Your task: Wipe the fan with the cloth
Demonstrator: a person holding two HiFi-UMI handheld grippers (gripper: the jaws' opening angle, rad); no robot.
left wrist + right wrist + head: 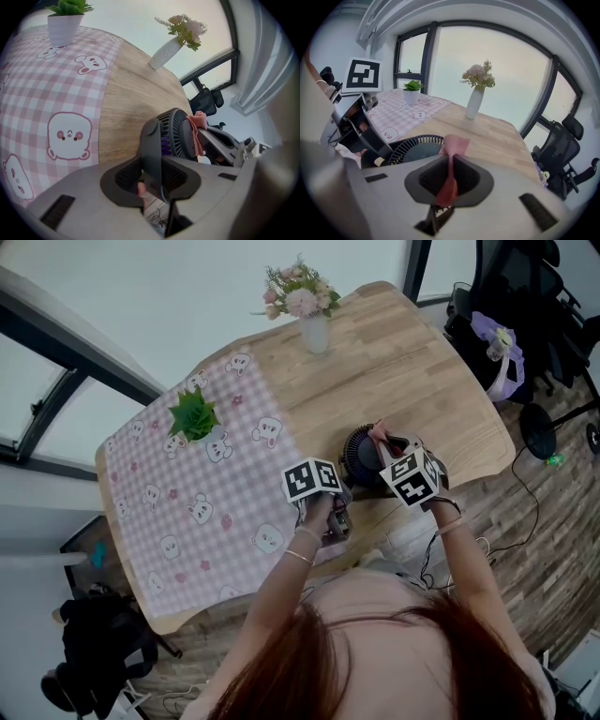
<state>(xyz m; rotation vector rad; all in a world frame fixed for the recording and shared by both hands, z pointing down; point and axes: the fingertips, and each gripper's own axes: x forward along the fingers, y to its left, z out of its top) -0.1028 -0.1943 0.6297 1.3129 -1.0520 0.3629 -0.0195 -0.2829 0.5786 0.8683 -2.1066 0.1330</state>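
Left claw (151, 174): clamped on the fan (174, 130).
Right claw (449, 178): clamped on the cloth (454, 143), which is pressed to the fan just ahead.
Vase (474, 104): flowers (478, 76) are kept inside, far ahead of the right claw.
Pot (411, 97): a plant (413, 85) is kept inside, ahead-left.

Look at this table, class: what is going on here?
A person works a tool in each hand. The left tool is clamped on the dark fan, which stands on the wooden table. The right tool pinches a pink cloth and holds it against the fan's front grille. A vase of flowers and a potted plant stand further back.
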